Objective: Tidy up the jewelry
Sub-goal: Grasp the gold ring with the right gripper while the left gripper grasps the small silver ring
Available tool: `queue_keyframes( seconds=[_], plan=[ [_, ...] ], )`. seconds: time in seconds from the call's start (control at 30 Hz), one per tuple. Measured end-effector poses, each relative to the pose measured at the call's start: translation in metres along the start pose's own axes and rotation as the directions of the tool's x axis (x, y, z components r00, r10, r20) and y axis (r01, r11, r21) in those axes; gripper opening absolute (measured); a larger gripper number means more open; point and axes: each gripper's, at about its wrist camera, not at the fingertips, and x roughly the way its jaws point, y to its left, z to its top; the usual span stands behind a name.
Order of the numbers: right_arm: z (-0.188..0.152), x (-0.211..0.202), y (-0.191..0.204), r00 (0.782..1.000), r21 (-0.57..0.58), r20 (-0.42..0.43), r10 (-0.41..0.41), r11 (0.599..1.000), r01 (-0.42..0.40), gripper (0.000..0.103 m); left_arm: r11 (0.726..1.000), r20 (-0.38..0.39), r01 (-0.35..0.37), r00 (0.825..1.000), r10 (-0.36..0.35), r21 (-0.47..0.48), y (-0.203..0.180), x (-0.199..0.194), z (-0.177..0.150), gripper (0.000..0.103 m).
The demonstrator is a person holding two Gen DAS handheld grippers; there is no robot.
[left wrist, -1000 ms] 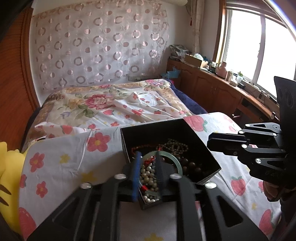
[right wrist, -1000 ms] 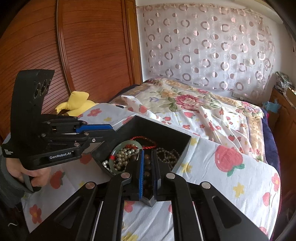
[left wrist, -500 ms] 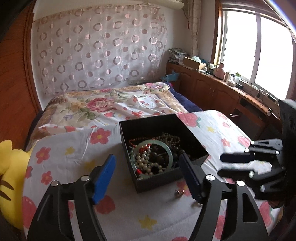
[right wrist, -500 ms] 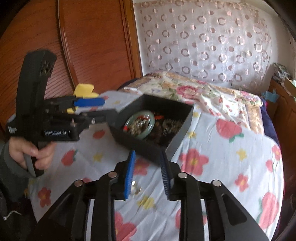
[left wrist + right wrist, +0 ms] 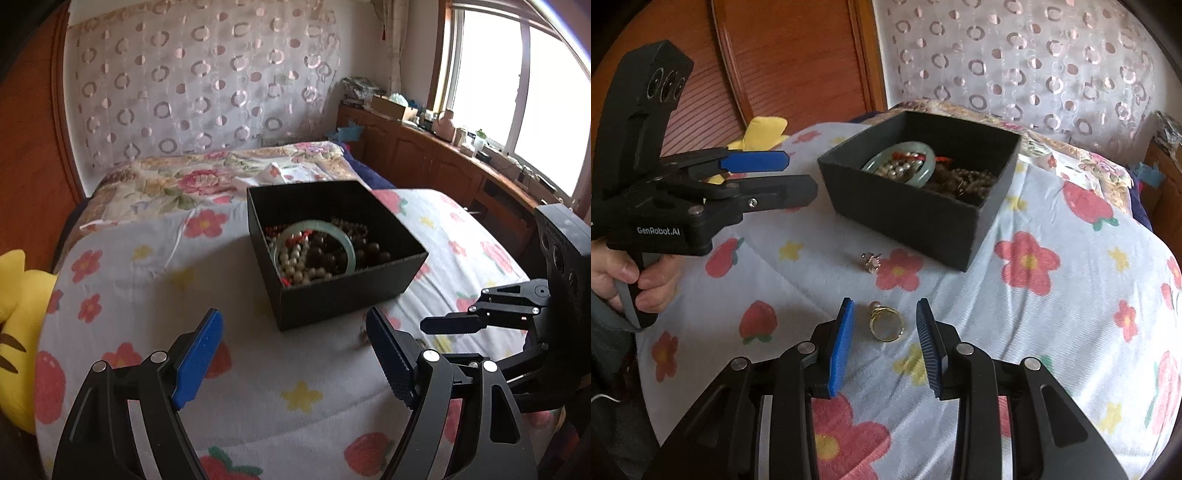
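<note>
A black open box point(image 5: 347, 295) point(image 5: 905, 218) sits on the flowered cloth, holding a green jade bangle point(image 5: 314, 225) point(image 5: 879, 162), pearl strands and dark beads. My left gripper point(image 5: 293, 321) point(image 5: 801, 177) hovers in front of the box, its jaws opening wide with nothing between them. A gold ring point(image 5: 886, 326) lies on the cloth between the blue pads of my right gripper point(image 5: 885, 314) point(image 5: 436, 339), which is open and does not touch it. A small crystal stud point(image 5: 870, 261) point(image 5: 364, 336) lies nearer the box.
A yellow plush toy point(image 5: 14, 332) point(image 5: 761, 129) lies at the cloth's left edge. A hand point(image 5: 628, 273) holds the left gripper's handle. Behind are a floral bed point(image 5: 207, 181), a wooden wardrobe point(image 5: 798, 55) and a cluttered cabinet point(image 5: 424, 147) under the window.
Both grippers, shut at the box a second ago, have pulled back from it and opened. The right one has sunk toward the cloth and now straddles the gold ring.
</note>
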Motion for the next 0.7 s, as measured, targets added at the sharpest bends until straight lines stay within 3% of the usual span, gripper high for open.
queue_keyframes(
  seconds=[0.17,0.23,0.57,0.7],
  plan=[
    [-0.001,0.001,0.008,0.999,-0.053,-0.006,-0.042,0.998,0.041,0.036,1.000,-0.025,0.004,1.000,-0.005,-0.006,0.001,0.006,-0.004,0.076],
    [-0.001,0.002,0.009,0.997,-0.075,-0.003,-0.076,0.994,0.075,0.022,1.000,-0.035,0.008,0.999,-0.008,-0.007,0.000,0.009,-0.005,0.076],
    [-0.007,-0.019,-0.017,0.997,-0.003,0.034,-0.074,0.997,0.074,0.022,0.997,-0.094,0.059,0.994,-0.055,0.047,-0.024,0.027,-0.008,0.076],
    [-0.012,-0.030,-0.027,0.995,0.026,0.052,-0.089,0.996,0.088,0.022,0.994,-0.111,0.084,0.991,-0.077,0.067,-0.035,0.033,-0.008,0.065]
  ],
)
